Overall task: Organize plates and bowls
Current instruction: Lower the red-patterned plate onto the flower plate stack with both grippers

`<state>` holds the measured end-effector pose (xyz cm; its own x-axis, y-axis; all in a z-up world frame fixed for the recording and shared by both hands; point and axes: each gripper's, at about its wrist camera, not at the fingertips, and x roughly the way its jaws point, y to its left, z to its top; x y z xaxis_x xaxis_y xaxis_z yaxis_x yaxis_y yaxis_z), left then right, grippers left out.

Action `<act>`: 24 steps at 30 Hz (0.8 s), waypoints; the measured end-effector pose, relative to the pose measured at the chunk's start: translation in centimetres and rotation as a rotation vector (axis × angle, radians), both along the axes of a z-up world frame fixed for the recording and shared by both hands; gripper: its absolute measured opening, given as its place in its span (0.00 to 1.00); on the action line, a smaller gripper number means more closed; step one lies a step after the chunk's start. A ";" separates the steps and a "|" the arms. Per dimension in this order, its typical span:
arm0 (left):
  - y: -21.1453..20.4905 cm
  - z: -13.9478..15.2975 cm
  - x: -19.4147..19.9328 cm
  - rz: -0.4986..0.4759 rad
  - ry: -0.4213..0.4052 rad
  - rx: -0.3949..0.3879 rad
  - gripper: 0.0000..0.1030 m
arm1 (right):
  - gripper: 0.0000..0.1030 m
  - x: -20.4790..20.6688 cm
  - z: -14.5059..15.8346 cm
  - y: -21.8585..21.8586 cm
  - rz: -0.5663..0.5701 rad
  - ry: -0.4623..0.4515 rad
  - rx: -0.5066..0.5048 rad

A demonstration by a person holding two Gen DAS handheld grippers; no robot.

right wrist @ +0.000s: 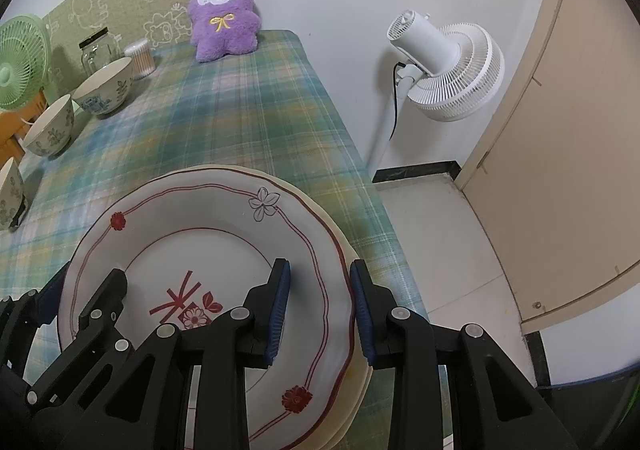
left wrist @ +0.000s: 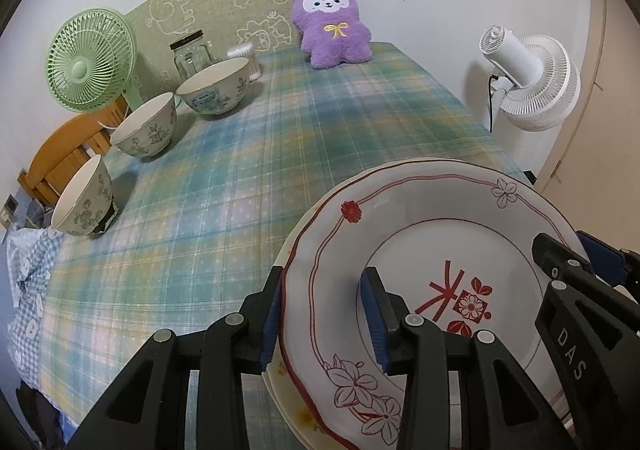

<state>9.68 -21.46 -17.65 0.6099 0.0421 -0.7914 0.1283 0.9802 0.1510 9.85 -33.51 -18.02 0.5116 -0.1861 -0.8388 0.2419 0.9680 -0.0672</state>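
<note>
At the near right corner of the plaid tablecloth (left wrist: pixel 248 154), the red-patterned plate (left wrist: pixel 420 250) tops a plate stack. The left gripper (left wrist: pixel 322 314) at nine o'clock and right gripper (right wrist: pixel 320 310) at three o'clock, both partly open, straddle its rim; actual clamping is unclear. Three bowls (left wrist: pixel 146 126) line up toward ten o'clock.

A home: plaid-clothed table (left wrist: pixel 280 138), plush toy (left wrist: pixel 334 24), standing fan (right wrist: pixel 448 70).

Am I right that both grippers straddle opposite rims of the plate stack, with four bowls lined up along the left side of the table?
Not quite: there are three bowls, not four, as the left wrist view shows. The rest holds: the left gripper and right gripper straddle opposite rims of the plate stack.
</note>
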 end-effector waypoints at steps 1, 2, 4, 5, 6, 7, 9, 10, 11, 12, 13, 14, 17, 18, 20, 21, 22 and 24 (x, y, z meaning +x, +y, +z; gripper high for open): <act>-0.1 0.0 0.0 0.000 -0.003 0.005 0.37 | 0.34 0.0 0.0 0.0 0.000 0.001 -0.003; -0.2 -0.1 -0.1 -0.002 -0.007 0.011 0.37 | 0.34 0.1 0.0 0.1 0.001 0.003 -0.009; -0.4 -0.2 -0.2 -0.005 -0.015 0.028 0.38 | 0.34 0.2 -0.1 0.2 0.004 0.006 -0.019; -0.4 -0.2 -0.2 -0.007 -0.016 0.033 0.38 | 0.34 0.2 -0.1 0.2 0.005 0.007 -0.023; -0.5 -0.3 -0.2 -0.009 -0.019 0.042 0.38 | 0.34 0.2 -0.1 0.3 0.005 0.007 -0.026; -0.6 -0.3 -0.3 -0.012 -0.023 0.051 0.38 | 0.34 0.2 -0.2 0.4 0.006 0.008 -0.032; -0.7 -0.4 -0.3 -0.013 -0.027 0.058 0.38 | 0.34 0.2 -0.2 0.4 0.007 0.008 -0.036; -0.7 -0.4 -0.3 -0.012 -0.028 0.060 0.38 | 0.34 0.2 -0.2 0.4 0.008 0.009 -0.041; -0.8 -0.5 -0.3 -0.012 -0.030 0.068 0.38 | 0.34 0.2 -0.2 0.5 0.009 0.009 -0.044; -0.9 -0.5 -0.4 -0.013 -0.031 0.074 0.38 | 0.34 0.3 -0.2 0.6 0.011 0.009 -0.048; -1.1 -0.7 -0.4 -0.017 -0.035 0.090 0.38 | 0.35 0.3 -0.3 0.7 0.014 0.011 -0.053; -1.1 -0.7 -0.5 -0.019 -0.036 0.087 0.38 | 0.36 0.2 -0.3 0.7 0.014 0.009 -0.049; -1.1 -0.7 -0.6 -0.021 -0.040 0.085 0.39 | 0.36 0.2 -0.3 0.6 0.015 0.004 -0.042; -1.1 -0.6 -0.7 -0.021 -0.040 0.084 0.39 | 0.36 0.2 -0.3 0.6 0.014 0.002 -0.043; -1.0 -0.5 -0.7 -0.021 -0.039 0.063 0.42 | 0.37 0.2 -0.3 0.7 0.020 0.005 -0.050; -0.8 -0.3 -0.7 -0.018 -0.037 0.041 0.42 | 0.38 0.2 -0.3 0.7 0.025 0.004 -0.046; -0.6 -0.2 -0.7 -0.015 -0.034 0.023 0.43 | 0.40 0.2 -0.3 0.5 0.030 0.004 -0.034; -0.3 0.1 -0.7 -0.016 -0.029 -0.021 0.46 | 0.45 0.1 -0.2 0.3 0.041 0.003 -0.009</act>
